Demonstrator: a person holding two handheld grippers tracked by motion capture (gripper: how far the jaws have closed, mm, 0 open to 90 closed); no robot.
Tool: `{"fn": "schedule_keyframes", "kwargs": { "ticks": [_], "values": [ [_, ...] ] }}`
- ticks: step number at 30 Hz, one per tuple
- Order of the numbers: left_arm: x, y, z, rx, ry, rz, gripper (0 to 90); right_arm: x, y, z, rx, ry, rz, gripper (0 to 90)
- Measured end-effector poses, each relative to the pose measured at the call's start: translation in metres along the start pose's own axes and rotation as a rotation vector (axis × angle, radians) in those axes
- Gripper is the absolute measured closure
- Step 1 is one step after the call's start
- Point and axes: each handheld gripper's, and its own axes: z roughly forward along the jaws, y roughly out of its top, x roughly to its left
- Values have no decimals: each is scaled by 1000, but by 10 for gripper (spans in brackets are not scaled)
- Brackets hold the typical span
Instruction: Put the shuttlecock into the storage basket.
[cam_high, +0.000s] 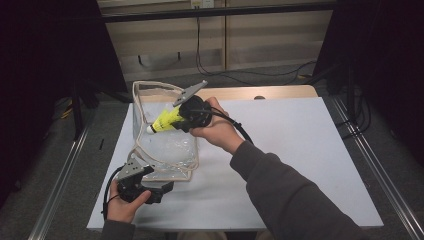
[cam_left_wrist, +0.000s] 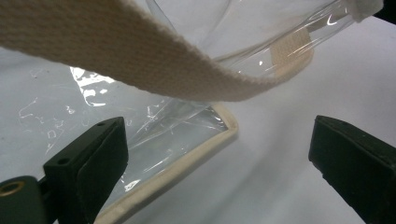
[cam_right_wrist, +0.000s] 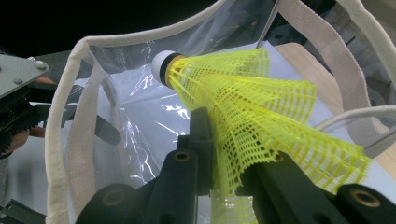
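A yellow shuttlecock (cam_high: 165, 121) with a white cork tip is pinched by its mesh skirt in my right gripper (cam_high: 186, 116), which is shut on it. The cork points left and down over the open mouth of a clear plastic bag (cam_high: 165, 147) with beige fabric trim. In the right gripper view the shuttlecock (cam_right_wrist: 243, 93) fans out from my right gripper (cam_right_wrist: 233, 154), with the bag's rim (cam_right_wrist: 60, 112) behind it. My left gripper (cam_high: 165, 189) rests open at the bag's near corner. Its view shows the bag corner (cam_left_wrist: 187, 140) between the spread jaws and a beige strap (cam_left_wrist: 140, 60) above.
The bag stands on a white board (cam_high: 300, 150) covering a wooden table (cam_high: 280, 92). Dark stands and cables lie on the floor beyond the far edge. The right half of the board is bare.
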Motion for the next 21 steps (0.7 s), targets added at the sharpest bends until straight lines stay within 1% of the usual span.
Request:
{"fn": "schedule_keyframes", "kwargs": {
  "ticks": [2, 4, 7, 10, 18, 20, 21],
  "values": [
    [0, 0, 0, -3, 3, 1, 48, 1, 0, 1, 3, 0, -1, 829],
    [0, 0, 0, -2, 2, 2, 48, 2, 0, 3, 12, -1, -13, 829],
    [0, 0, 0, -3, 2, 1, 48, 2, 0, 5, 8, 4, -5, 829],
    [0, 0, 0, -3, 4, 0, 48, 4, 0, 7, 24, 1, -13, 829],
    [0, 0, 0, -3, 3, 0, 48, 7, -1, 14, 25, 11, -14, 829],
    [0, 0, 0, -2, 4, 1, 48, 8, -2, 16, 39, 7, -18, 829],
    [0, 0, 0, -2, 4, 1, 48, 9, -2, 17, 38, 12, -14, 829]
  ]
}}
